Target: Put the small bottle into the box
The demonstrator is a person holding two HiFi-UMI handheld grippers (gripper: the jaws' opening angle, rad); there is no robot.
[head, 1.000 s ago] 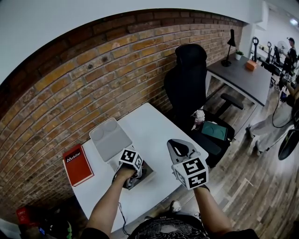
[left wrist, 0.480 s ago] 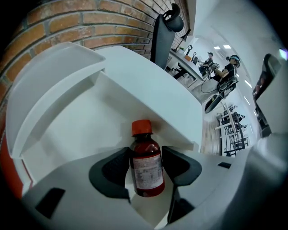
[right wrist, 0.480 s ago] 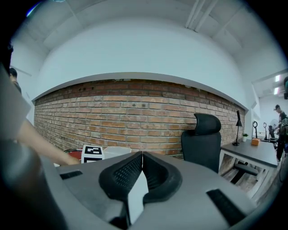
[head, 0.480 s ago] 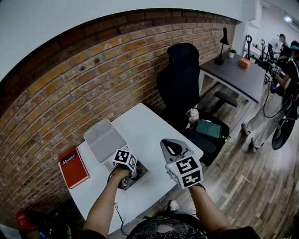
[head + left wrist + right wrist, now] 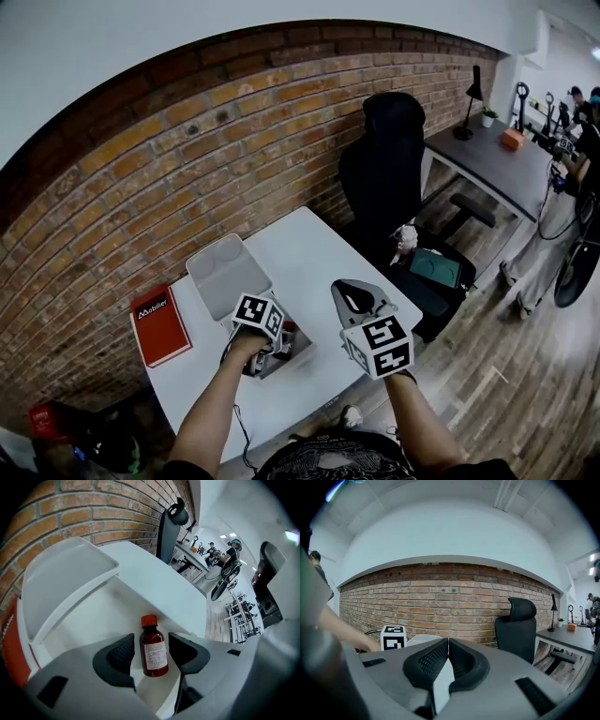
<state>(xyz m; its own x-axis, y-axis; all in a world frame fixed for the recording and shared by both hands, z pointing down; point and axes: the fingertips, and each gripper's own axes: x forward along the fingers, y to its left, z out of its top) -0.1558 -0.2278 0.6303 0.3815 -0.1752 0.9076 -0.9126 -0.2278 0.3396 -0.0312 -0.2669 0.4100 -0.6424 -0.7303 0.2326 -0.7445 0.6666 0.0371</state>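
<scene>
Down inside the open white box (image 5: 89, 620) on the white table (image 5: 300, 253) is where the small bottle (image 5: 154, 656) is right now: brown glass, red cap, pale label facing up. From the left gripper view, the box's lid (image 5: 65, 576) is flipped back toward the brick wall. As far as I can see, the bottle is the only thing in there.

The left gripper (image 5: 152, 641) is reaching into the box with its dark pads (image 5: 119, 656) set narrow, one on each side of the bottle's body, so it looks clamped on it. The right gripper (image 5: 448, 644) is held up over the near edge of the table, well apart from the box, jaws pressed together with nothing between them.

A red book (image 5: 159, 325) lies flat just to the left of the box, and a black office chair (image 5: 389, 159) sits past the table's far corner.
</scene>
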